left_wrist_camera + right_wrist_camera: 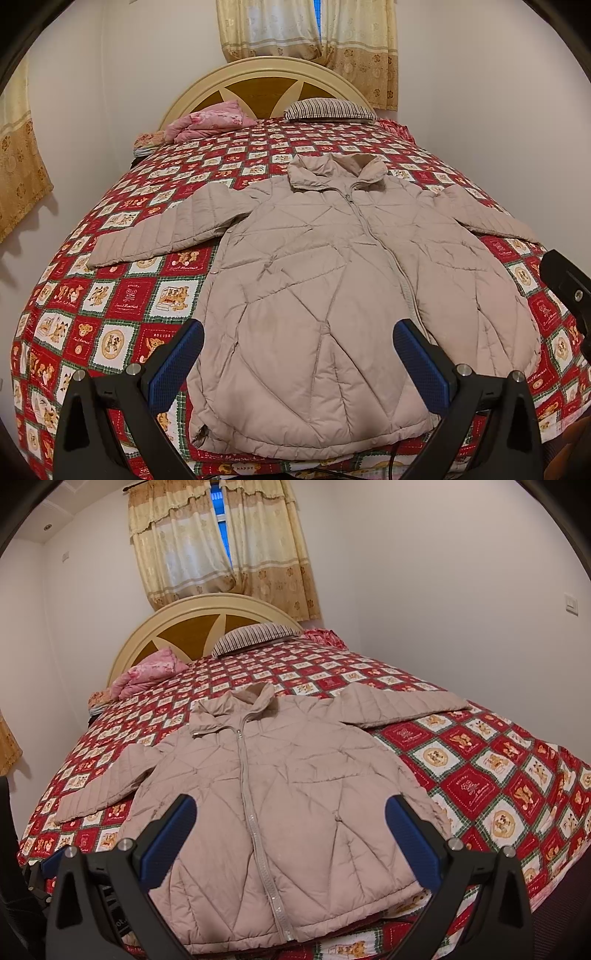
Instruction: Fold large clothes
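Note:
A beige quilted puffer jacket lies flat and zipped on the bed, collar toward the headboard, both sleeves spread out to the sides. It also shows in the right wrist view. My left gripper is open and empty, held above the jacket's hem at the foot of the bed. My right gripper is open and empty, also above the hem, a little further right. A black part of the right gripper shows at the right edge of the left wrist view.
The bed carries a red patchwork teddy-bear quilt. A pink folded blanket and a striped pillow lie at the cream headboard. White walls stand close on both sides. Curtains hang behind.

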Action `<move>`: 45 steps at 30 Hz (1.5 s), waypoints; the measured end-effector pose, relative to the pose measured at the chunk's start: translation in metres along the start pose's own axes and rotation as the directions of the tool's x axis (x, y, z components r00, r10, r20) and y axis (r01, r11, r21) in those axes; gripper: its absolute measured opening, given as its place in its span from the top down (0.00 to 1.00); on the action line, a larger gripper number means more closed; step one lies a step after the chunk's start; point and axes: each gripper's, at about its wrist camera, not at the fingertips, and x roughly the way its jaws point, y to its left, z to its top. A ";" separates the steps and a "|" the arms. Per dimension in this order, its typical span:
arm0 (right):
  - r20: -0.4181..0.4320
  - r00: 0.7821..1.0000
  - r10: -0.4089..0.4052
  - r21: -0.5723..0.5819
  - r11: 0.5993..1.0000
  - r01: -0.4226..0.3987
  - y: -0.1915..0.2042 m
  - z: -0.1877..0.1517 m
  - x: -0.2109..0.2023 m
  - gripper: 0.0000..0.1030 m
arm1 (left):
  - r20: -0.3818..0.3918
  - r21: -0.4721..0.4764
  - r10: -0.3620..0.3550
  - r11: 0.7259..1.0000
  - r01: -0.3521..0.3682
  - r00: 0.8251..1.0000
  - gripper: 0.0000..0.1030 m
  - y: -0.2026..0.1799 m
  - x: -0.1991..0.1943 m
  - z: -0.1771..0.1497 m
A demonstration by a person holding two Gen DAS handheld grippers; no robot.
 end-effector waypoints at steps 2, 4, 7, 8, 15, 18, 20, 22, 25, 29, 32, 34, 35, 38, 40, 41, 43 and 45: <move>-0.001 1.000 0.000 0.001 1.000 0.000 0.000 0.001 0.001 0.00 | -0.002 0.001 -0.001 1.000 0.001 1.000 0.01 0.000 0.000 0.000; -0.002 1.000 0.000 0.001 1.000 0.000 0.000 0.000 0.001 0.00 | -0.003 0.001 0.001 1.000 -0.001 1.000 0.01 0.002 0.000 0.000; -0.003 1.000 0.001 0.002 1.000 -0.001 0.000 0.001 0.001 0.00 | -0.002 0.001 0.001 1.000 -0.001 1.000 0.01 0.001 0.000 0.000; -0.004 1.000 0.001 0.002 1.000 -0.001 -0.001 0.000 0.001 0.00 | -0.002 0.001 0.002 1.000 -0.002 1.000 0.01 0.002 0.000 0.000; -0.006 1.000 0.002 0.003 1.000 -0.002 -0.001 0.001 0.001 0.00 | -0.003 -0.001 0.004 1.000 -0.004 1.000 0.01 0.003 0.000 -0.001; -0.007 1.000 0.001 0.005 1.000 -0.001 -0.001 0.001 0.002 0.00 | -0.004 0.001 0.006 1.000 -0.006 1.000 0.01 0.002 0.001 -0.002; -0.007 1.000 0.001 0.004 1.000 -0.001 0.000 0.002 0.002 0.00 | -0.004 0.001 0.006 1.000 -0.006 1.000 0.01 0.002 0.001 -0.002; -0.010 1.000 0.001 0.004 1.000 -0.001 -0.001 0.001 0.002 0.00 | -0.004 0.001 0.006 1.000 -0.006 1.000 0.01 0.002 0.001 -0.002; -0.013 1.000 0.004 0.003 1.000 -0.004 -0.001 0.000 0.001 0.00 | -0.006 0.001 0.007 1.000 -0.007 1.000 0.01 0.003 0.001 -0.002; -0.017 1.000 0.008 0.003 1.000 -0.008 0.002 -0.011 0.000 0.00 | -0.016 0.005 0.006 1.000 -0.006 1.000 0.01 0.000 0.006 -0.005; -0.033 0.999 0.008 0.012 1.000 -0.008 0.001 -0.018 0.004 0.00 | -0.031 0.008 -0.002 1.000 0.002 1.000 0.01 -0.002 0.013 -0.007; -0.055 0.998 0.008 0.018 1.000 -0.007 0.000 -0.018 0.013 0.00 | -0.039 0.018 -0.023 1.000 0.023 0.999 0.01 -0.003 0.020 -0.008; -0.067 0.998 0.009 0.022 1.000 -0.008 -0.002 -0.013 0.020 0.00 | -0.037 0.024 -0.028 0.999 0.029 0.999 0.01 -0.003 0.023 -0.007; -0.083 0.997 0.010 0.063 0.998 -0.005 -0.015 -0.020 0.032 0.00 | -0.024 0.045 -0.020 0.999 0.021 0.999 0.01 -0.004 0.039 -0.006; -0.084 0.996 -0.007 0.083 0.996 0.014 -0.025 -0.016 0.040 0.00 | -0.036 0.056 -0.016 0.998 0.018 0.999 0.01 -0.004 0.054 -0.004; -0.090 0.996 -0.016 0.083 0.996 0.024 -0.028 -0.014 0.044 0.00 | -0.046 0.062 -0.020 0.998 0.023 0.999 0.01 -0.004 0.063 -0.001; -0.103 0.994 -0.030 0.079 0.996 0.039 -0.037 -0.008 0.052 0.00 | -0.055 0.076 -0.026 0.997 0.030 0.998 0.01 -0.006 0.081 0.008; -0.092 0.995 -0.026 0.088 0.996 0.035 -0.047 0.008 0.059 0.00 | -0.046 0.092 -0.036 0.995 0.040 0.998 0.01 -0.008 0.093 0.020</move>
